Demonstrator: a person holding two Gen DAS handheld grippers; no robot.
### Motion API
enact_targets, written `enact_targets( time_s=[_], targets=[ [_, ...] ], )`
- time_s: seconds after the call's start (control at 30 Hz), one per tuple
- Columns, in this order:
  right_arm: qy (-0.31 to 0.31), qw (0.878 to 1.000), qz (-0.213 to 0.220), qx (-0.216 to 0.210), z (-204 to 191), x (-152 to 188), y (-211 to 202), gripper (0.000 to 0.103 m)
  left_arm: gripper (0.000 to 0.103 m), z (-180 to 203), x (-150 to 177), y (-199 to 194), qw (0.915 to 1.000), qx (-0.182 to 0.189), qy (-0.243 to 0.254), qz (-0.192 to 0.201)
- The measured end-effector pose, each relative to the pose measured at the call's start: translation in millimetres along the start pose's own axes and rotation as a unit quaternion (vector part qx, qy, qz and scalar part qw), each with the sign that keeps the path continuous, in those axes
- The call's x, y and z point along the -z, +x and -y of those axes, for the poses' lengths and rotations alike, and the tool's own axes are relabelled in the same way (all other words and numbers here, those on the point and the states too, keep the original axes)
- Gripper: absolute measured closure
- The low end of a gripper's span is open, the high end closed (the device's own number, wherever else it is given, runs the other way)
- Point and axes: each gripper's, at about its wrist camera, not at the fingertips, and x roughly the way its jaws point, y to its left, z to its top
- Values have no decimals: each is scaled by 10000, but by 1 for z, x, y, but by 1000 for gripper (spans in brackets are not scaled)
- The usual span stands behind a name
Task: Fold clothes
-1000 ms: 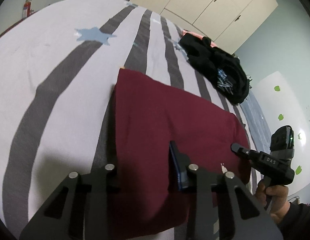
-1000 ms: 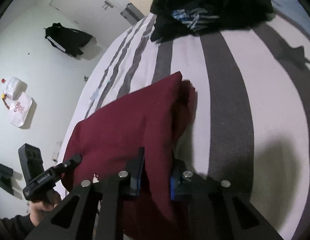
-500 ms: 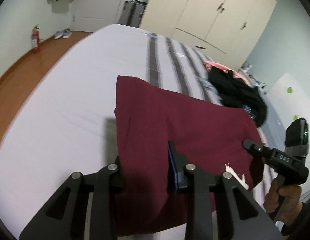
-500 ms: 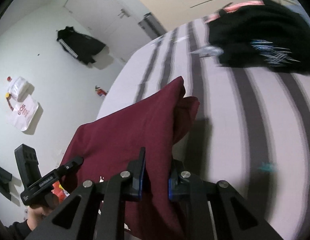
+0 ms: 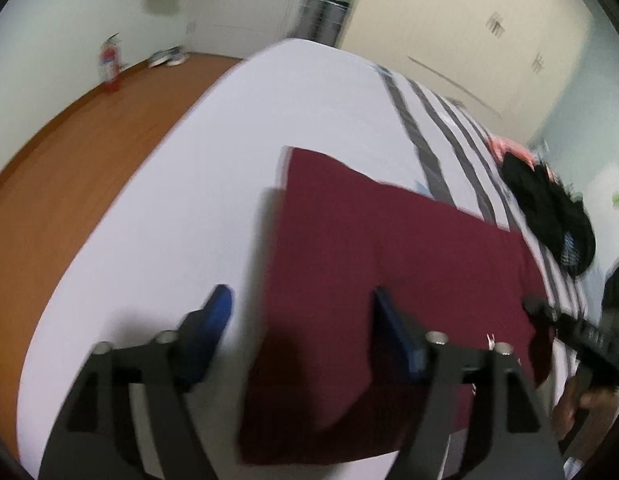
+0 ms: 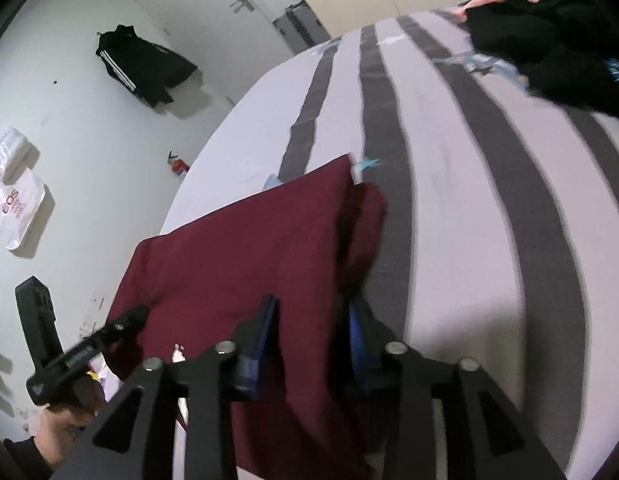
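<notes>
The folded maroon garment (image 5: 389,264) is laid flat near the bed's (image 5: 197,184) unstriped edge, presumably set down as a finished fold. The left gripper (image 5: 301,320) is spread wide, its fingers astride the garment's near-left corner, nothing pinched. The right gripper (image 6: 309,332) is parted too, the near-right edge lying loosely between its jaws. A black clothes heap (image 6: 549,40) is left at the far corner, likely awaiting folding.
</notes>
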Motion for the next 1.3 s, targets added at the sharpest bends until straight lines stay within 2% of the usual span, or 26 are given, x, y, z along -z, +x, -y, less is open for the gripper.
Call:
enact_targets(
  time_s=[0.07,0.13,0.23,0.3,0.33,0.4,0.47,0.5,0.6,0.67,0.7,0.8,0.9,0.97,1.03,1.13,1.17,1.3],
  targets=[
    [90,9997,161,185,11,-1,-15,60,20,-12,-3,-11,9994,-107,-267,193],
    [49,9979,369,528,15,-6,-29,60,20,-13,-6,-24,9971,-547,-229,486],
    [-772,9850,710,1371,-10,-13,-42,58,20,-12,-11,-45,9872,-1239,-125,995],
    [-1446,9711,895,1676,-42,-14,-41,60,21,-2,-14,-55,9829,-1305,27,1298],
    [-1683,9683,970,1571,-57,-13,-38,60,25,11,-15,-51,9841,-1190,266,1293],
    [-1966,9678,1001,1214,-84,-11,-27,63,74,38,-15,-43,9846,-939,765,1258],
    [-2063,9699,954,879,-105,-9,-9,66,91,66,-14,-29,9831,-661,1246,1166],
    [-2017,9715,923,830,-108,-9,-1,69,94,70,-13,-22,9831,-587,1327,1120],
    [-1724,9786,802,788,-104,-15,24,71,95,78,-7,8,9863,-418,1366,827],
    [-1468,9824,732,898,-93,-18,35,71,97,70,-1,26,9855,-520,1435,746],
    [-1412,9820,727,1021,-85,-18,38,73,101,64,1,29,9855,-540,1433,728],
    [-1613,9764,663,1273,-74,-11,46,85,101,53,2,35,9875,-366,1349,727],
    [-1821,9716,658,1357,-70,-11,49,85,101,53,-2,34,9886,-320,1260,755],
    [-1712,9728,688,1400,-63,-14,45,87,101,46,-10,29,9888,-589,1037,901],
    [-1562,9729,701,1557,-55,-21,39,93,101,37,-17,26,9874,-829,829,1061],
    [-1366,9718,714,1783,-44,-32,30,92,101,44,-34,23,9878,-648,883,1107],
    [-1395,9712,746,1781,-46,-34,27,90,101,53,-39,26,9876,-483,1020,1090],
    [-1626,9733,816,1401,-63,-44,27,90,101,77,-45,45,9863,-96,1447,790]
  ],
)
